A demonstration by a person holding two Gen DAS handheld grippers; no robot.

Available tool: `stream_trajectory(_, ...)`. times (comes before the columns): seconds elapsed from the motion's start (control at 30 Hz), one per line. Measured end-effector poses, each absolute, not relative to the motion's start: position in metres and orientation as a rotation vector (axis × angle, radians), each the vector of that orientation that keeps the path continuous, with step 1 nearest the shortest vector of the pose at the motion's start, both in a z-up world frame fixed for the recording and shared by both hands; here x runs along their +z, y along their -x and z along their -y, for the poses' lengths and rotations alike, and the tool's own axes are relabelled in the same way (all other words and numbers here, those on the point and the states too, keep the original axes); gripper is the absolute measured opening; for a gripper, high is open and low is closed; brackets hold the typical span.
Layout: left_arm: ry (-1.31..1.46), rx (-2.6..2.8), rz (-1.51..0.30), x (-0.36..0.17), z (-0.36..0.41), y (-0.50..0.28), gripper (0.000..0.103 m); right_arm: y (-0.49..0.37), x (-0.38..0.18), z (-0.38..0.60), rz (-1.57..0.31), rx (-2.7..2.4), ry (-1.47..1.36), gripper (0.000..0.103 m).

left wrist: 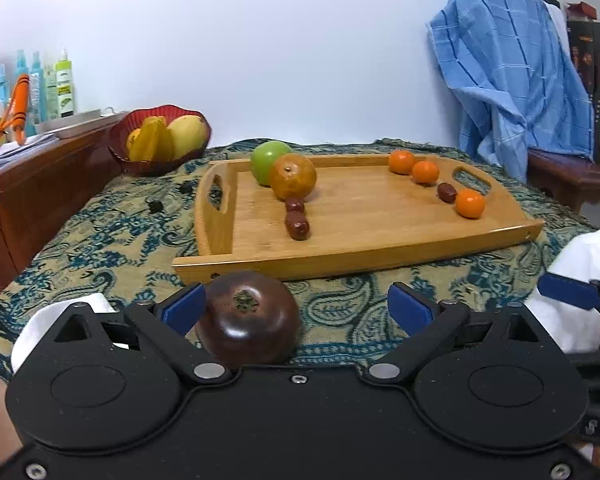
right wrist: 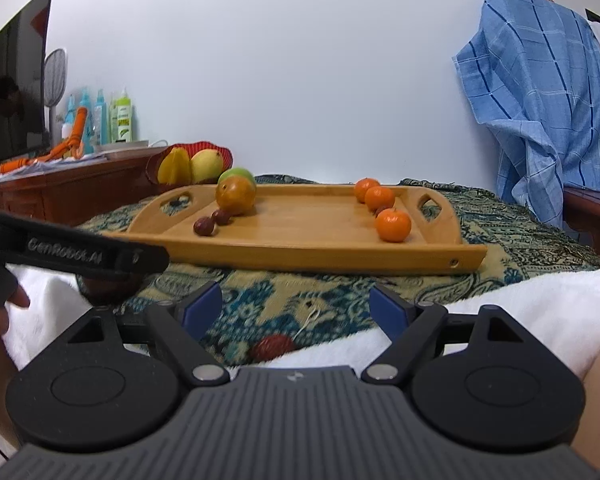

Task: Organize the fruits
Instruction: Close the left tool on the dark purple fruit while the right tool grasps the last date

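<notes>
Presently, both hand-held grippers hover low over the near edge of the cloth-covered bench [left wrist: 100, 248], facing the wooden tray [left wrist: 380, 248].

Left hand-held gripper [left wrist: 296, 304]: jaws wide apart, gripping nothing. A dark round fruit [left wrist: 248, 316] sits on the cloth just before the tray's near rim, beside the left pad and well clear of the right pad; its stem end faces up. This hand is much the nearer to it.

Right hand-held gripper [right wrist: 296, 304]: jaws likewise spread and empty. A small red fruit [right wrist: 272, 346] lies low between them near the bench's edge, blurred.

On the tray, a green apple [left wrist: 268, 160], a brownish-orange fruit [left wrist: 293, 176] and dates [left wrist: 297, 218] sit at the far left; three tangerines [left wrist: 470, 204] line the right side.
</notes>
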State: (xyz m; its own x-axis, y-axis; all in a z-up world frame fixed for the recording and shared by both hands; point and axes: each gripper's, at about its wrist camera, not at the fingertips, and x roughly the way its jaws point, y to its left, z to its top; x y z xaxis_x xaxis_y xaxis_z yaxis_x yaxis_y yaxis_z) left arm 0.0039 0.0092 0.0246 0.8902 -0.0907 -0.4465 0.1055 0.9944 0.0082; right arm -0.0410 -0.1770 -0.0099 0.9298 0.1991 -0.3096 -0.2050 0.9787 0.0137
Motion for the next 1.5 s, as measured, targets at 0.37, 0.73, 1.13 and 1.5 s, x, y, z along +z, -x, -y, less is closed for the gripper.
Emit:
stream_trajectory(0.37, 0.000, -0.040, -0.514, 0.009, -0.021, -0.023, 0.099, 0.046, -0.019, 0.161, -0.340, 0.234, 0.095, 0.063)
stream_trajectory(0.73, -0.007, -0.050, -0.521, 0.000, -0.018, -0.027, 0.096, 0.042, -0.026, 0.158, -0.374, 0.211, 0.121, 0.045)
stream_trajectory(1.13, 0.010, -0.014, -0.552, -0.005, -0.024, -0.035, 0.070, 0.038, -0.029, 0.157, -0.386, 0.199, 0.133, 0.033)
stream_trajectory(1.5, 0.020, -0.020, -0.562, 0.002, -0.023, -0.033, 0.060, 0.034, -0.020, 0.165, -0.367, 0.217, 0.089, 0.029)
